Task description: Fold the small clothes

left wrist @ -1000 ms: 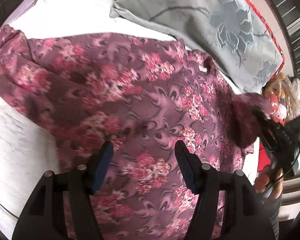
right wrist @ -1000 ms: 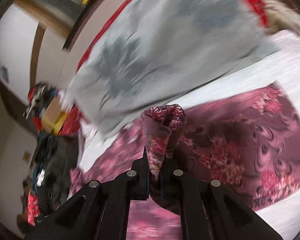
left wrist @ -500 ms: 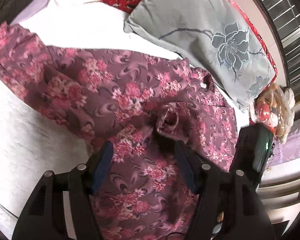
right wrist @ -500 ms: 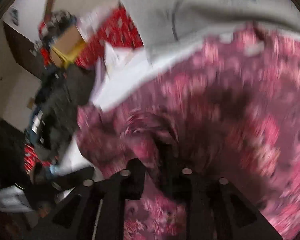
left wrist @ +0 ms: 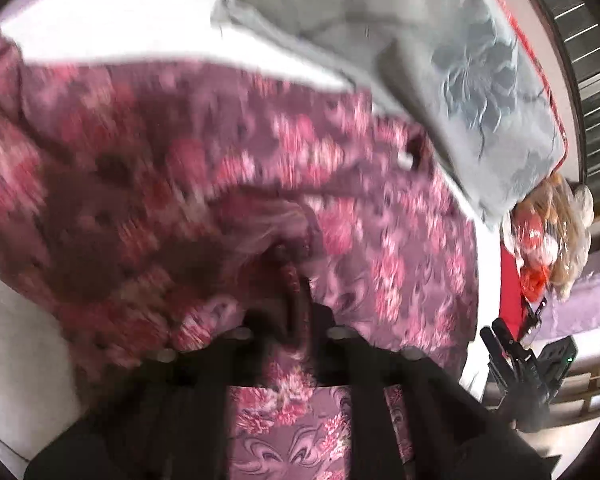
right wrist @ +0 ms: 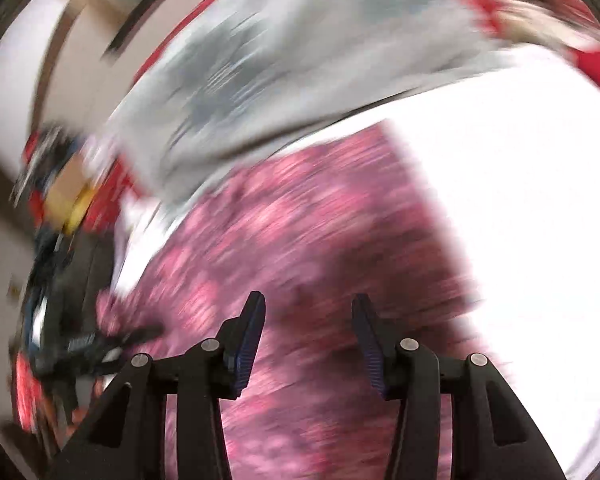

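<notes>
A purple garment with pink flowers lies spread on a white bed. My left gripper is shut on a bunched fold of the garment at its middle. My right gripper is open and empty, held above the garment, which is blurred by motion. The right gripper also shows at the lower right of the left wrist view, off the garment's edge. The left gripper shows blurred at the left of the right wrist view.
A grey pillow with a flower print lies behind the garment, also in the right wrist view. A stuffed toy in red sits at the right. Red fabric and clutter lie past the bed's left side.
My left gripper has closed on the fold that the right gripper carried to the middle. My right gripper has let go, opened and pulled back to the right.
</notes>
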Tool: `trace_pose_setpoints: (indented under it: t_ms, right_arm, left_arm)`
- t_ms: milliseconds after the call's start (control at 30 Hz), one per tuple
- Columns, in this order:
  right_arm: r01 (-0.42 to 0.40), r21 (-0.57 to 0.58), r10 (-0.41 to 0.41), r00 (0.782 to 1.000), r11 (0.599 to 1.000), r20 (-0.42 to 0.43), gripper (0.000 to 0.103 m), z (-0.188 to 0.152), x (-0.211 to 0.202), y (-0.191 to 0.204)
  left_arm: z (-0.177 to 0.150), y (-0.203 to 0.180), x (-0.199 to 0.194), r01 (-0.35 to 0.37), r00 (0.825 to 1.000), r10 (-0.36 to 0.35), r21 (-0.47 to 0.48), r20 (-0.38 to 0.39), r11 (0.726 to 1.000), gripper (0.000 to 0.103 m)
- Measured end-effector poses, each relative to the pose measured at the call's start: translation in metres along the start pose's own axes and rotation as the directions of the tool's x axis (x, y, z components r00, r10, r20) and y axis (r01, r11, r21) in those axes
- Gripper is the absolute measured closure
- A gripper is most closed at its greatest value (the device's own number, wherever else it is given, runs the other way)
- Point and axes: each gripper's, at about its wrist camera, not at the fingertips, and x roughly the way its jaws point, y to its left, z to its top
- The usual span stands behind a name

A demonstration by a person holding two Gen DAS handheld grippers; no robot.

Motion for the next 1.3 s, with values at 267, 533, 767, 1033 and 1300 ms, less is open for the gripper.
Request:
trace_pose_setpoints:
  t_ms: [267, 533, 767, 1033, 1300]
  right_arm:
    - [0.018, 0.113, -0.013, 0.999, 0.993, -0.047, 0.053, 0.013, 0.032, -0.042]
    - [0.052, -0.007, -0.052, 0.998, 0.999, -0.025, 0.092, 0.000, 0.036, -0.019]
    - [0.132, -0.137, -0.120, 0.988, 0.982, 0.094, 0.081, 0.001, 0.005, 0.023]
    - [-0.121, -0.362, 0.087, 0.990, 0.924, -0.110, 0.062, -0.039, 0.073, 0.137]
    - [-0.112, -0.567, 0.076, 0.993, 0.816, -0.088, 0.054, -0.105, 0.127, 0.190]
  left_arm:
    - [0.000, 0.030, 0.002, -0.104, 0.995, 0.104, -0.039, -0.013, 0.994, 0.097]
    - [-0.013, 0.037, 0.002, -0.107, 0.994, 0.107, -0.026, -0.018, 0.994, 0.088]
    - [-0.011, 0.073, -0.068, -0.109, 0.991, 0.109, 0.001, 0.079, 0.994, 0.055]
    - [0.051, 0.207, -0.133, -0.045, 0.979, 0.115, -0.376, 0.167, 0.926, 0.051]
    - [0.088, 0.268, -0.102, -0.036, 0.986, 0.117, -0.538, 0.118, 0.842, 0.044]
